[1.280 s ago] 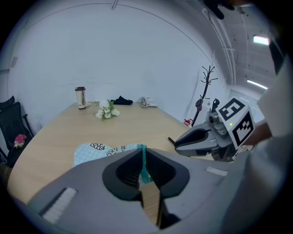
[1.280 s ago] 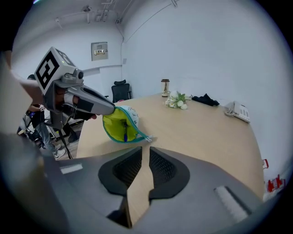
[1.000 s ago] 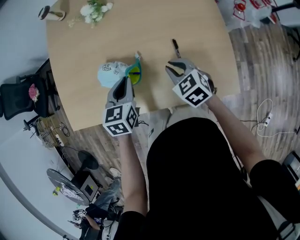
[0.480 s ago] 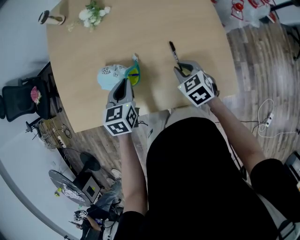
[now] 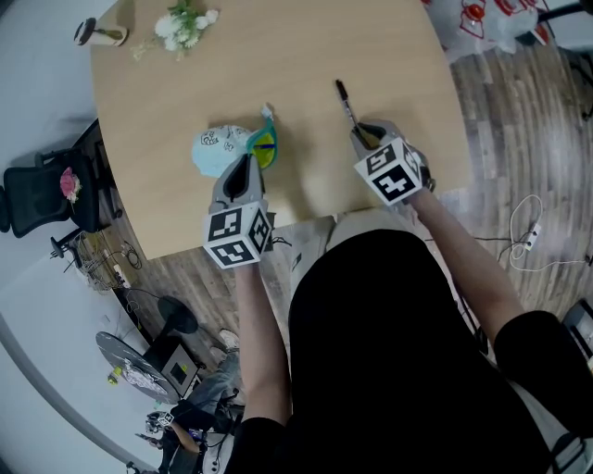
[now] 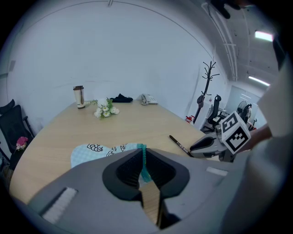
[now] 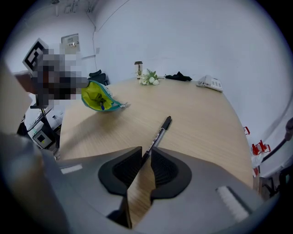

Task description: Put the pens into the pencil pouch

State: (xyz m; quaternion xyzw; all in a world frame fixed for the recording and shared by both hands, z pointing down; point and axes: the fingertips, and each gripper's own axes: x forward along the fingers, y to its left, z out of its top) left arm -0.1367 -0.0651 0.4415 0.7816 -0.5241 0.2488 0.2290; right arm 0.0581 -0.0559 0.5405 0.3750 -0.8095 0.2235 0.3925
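Closing in on the pen [image 5: 345,100], the right gripper [image 5: 363,135] has dropped forward from its spot nearer the table edge a second ago. Its jaws now stand narrowly apart, with the pen's near end between their tips. The pen itself has not moved: it lies flat on the table [image 5: 296,46], cap pointing to about eleven o'clock in the head view. The left gripper [image 5: 248,163] has stayed where it was, its jaws clamped on the teal zip edge of the pencil pouch [image 5: 219,148]. The pouch sits at roughly nine o'clock from the pen, well apart from it, with its yellow lining showing at the open mouth. The light wooden tabletop is rounded. A bunch of white flowers [image 5: 185,20] and a small cup [image 5: 97,31] lie at its far edge, toward eleven o'clock. In the gripper views a dark cloth [image 7: 178,77] and a desk phone [image 7: 209,83] lie at the table's far rim, against a plain white wall [image 6: 137,55]. A coat stand [image 6: 208,87] rises at about two o'clock in the left gripper view. A black office chair [image 5: 37,194] stands off the table at nine o'clock in the head view, and grey wood flooring [image 5: 528,139] runs along the three o'clock side.
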